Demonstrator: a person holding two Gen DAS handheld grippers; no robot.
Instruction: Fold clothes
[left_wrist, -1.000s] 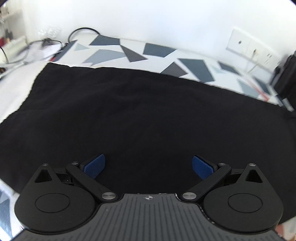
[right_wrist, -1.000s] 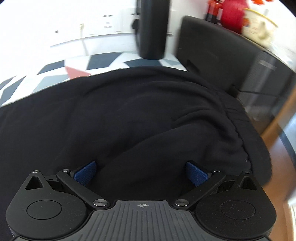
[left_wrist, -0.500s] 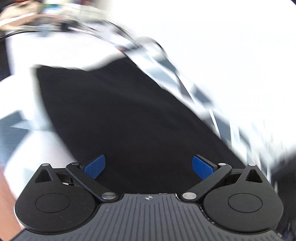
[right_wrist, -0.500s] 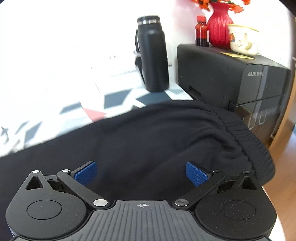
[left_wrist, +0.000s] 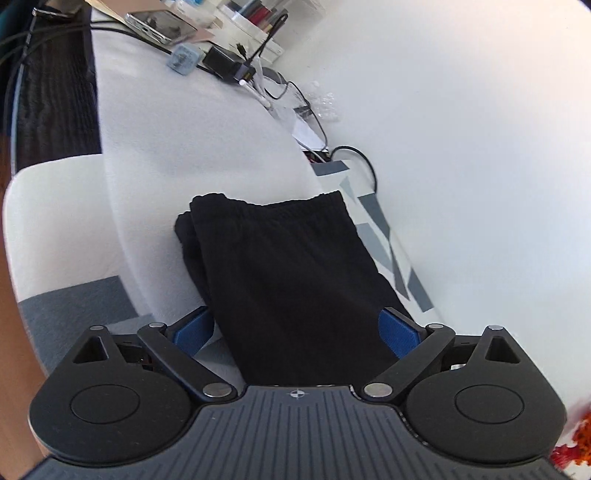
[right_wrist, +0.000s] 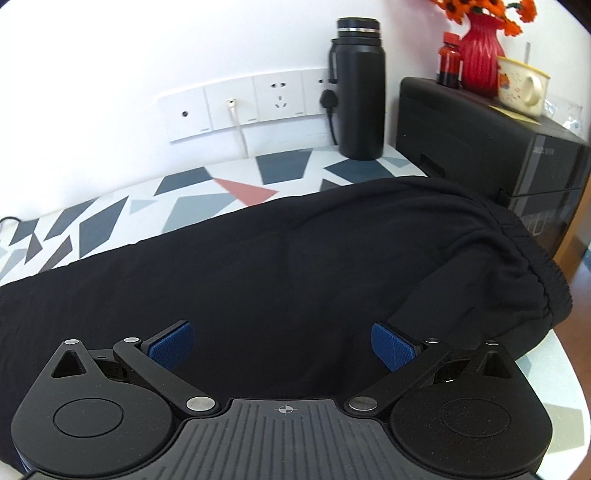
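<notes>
I hold both grippers over a pair of black trousers (right_wrist: 295, 266) laid lengthwise along the patterned tablecloth (right_wrist: 122, 218). My left gripper (left_wrist: 297, 330) looks down the legs toward the two cuffs (left_wrist: 258, 206), which lie one on the other, nearly matched, at the far end near the white cloth (left_wrist: 184, 129). Its blue pads (left_wrist: 194, 328) stand wide apart with nothing between them. My right gripper (right_wrist: 282, 345) is likewise spread wide and empty, above the seat of the trousers, with the elastic waistband (right_wrist: 532, 266) bunched and drooping at the table's edge beside the black appliance (right_wrist: 498, 147).

As I judge it, the trousers already lie doubled leg upon leg, so the lengthwise fold is there; what remains would be the crosswise fold, bringing cuffs toward waistband or the reverse. That calls for each gripper to come down and pinch both layers at one end, lifting them together so the legs do not slip apart. The sagging waistband may want flattening before it is covered. The black flask (right_wrist: 360, 92) stands well clear at the wall.
</notes>
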